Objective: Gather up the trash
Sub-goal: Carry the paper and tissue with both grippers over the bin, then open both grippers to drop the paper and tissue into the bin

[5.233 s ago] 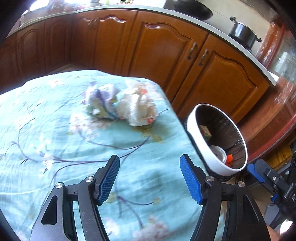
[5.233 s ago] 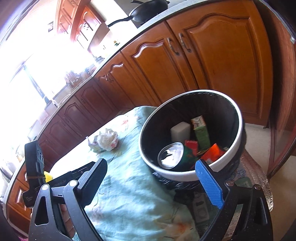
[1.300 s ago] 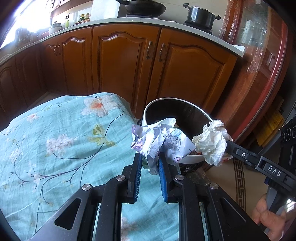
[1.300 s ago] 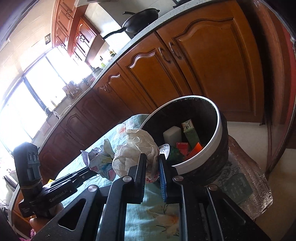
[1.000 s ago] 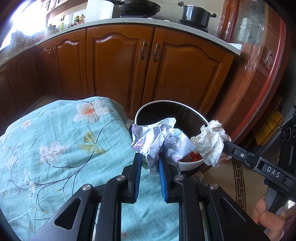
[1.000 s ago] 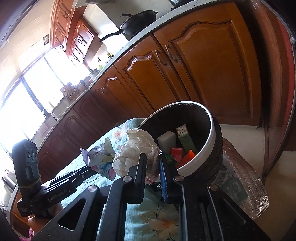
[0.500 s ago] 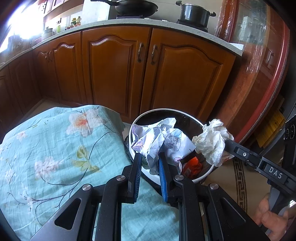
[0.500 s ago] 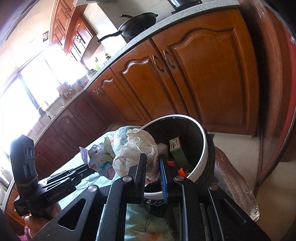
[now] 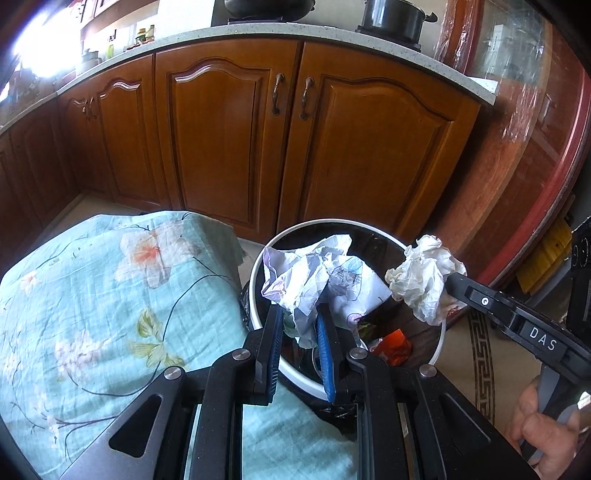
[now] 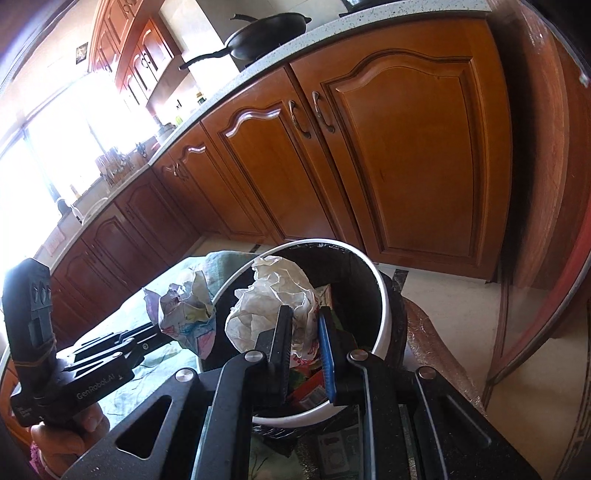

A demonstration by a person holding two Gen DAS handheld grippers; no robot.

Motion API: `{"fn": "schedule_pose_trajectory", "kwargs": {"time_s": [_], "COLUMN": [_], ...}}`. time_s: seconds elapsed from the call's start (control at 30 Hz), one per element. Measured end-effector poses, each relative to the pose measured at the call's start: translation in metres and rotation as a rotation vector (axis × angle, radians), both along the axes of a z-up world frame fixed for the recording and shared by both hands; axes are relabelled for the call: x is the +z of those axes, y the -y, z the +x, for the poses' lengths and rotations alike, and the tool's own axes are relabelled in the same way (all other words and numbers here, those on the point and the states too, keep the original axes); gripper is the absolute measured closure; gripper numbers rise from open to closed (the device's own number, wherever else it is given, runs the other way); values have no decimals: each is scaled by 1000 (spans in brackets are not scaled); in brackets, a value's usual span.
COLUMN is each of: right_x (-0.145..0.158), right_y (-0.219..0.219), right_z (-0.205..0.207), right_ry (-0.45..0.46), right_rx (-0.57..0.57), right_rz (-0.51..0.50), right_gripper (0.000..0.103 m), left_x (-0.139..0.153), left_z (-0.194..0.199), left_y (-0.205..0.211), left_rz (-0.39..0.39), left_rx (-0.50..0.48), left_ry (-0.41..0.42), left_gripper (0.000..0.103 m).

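My left gripper (image 9: 300,314) is shut on a crumpled printed paper (image 9: 314,275), held over the near rim of the white-rimmed trash bin (image 9: 255,266). In the right wrist view that same paper (image 10: 188,314) hangs just left of the bin (image 10: 382,295). My right gripper (image 10: 304,317) is shut on a crumpled white wrapper (image 10: 273,295), which hangs above the bin's dark inside. The left wrist view shows this wrapper (image 9: 424,277) over the bin's right rim, at the tip of the right gripper (image 9: 452,280). Red and green trash (image 9: 391,341) lies in the bin.
The table under a teal floral cloth (image 9: 92,314) lies left of the bin. Brown wooden cabinets (image 9: 258,140) run behind, with a pot (image 9: 391,16) and a pan (image 10: 266,26) on the counter. A person's hand (image 9: 543,432) grips the right tool; another hand (image 10: 66,432) grips the left.
Both grippers have carried their paper wads from over the table edge to the bin. The bin has come nearer and sits beneath both wads. Neither grip has altered.
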State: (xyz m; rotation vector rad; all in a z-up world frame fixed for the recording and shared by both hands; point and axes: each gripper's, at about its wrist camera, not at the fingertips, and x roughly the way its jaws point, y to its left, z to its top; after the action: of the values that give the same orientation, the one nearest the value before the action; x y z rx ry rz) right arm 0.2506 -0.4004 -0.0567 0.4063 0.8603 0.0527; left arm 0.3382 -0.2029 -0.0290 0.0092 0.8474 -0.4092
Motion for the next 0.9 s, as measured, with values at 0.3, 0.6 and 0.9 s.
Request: {"fn": "schedule_pose_trajectory", "kwargs": {"time_s": [0.3,0.6,0.9], "right_x": [-11,-13,-2], "right_y": [-2,6,2], "right_z": [18,22,8], "right_ry": [-53,-60,-25], "right_rx": [17,-4,-12], "right_rz": [-40,-13,25], "right_gripper": [86,49,36], "left_x": [-9,-11,1], "left_z": [23,27,8], "left_y": [19,21,-2], "left_rz": [47,41,-10], "left_rx": [-20,-12,25], "left_ry": [-27,-39,-13], "left_gripper": [85,61,53]}}
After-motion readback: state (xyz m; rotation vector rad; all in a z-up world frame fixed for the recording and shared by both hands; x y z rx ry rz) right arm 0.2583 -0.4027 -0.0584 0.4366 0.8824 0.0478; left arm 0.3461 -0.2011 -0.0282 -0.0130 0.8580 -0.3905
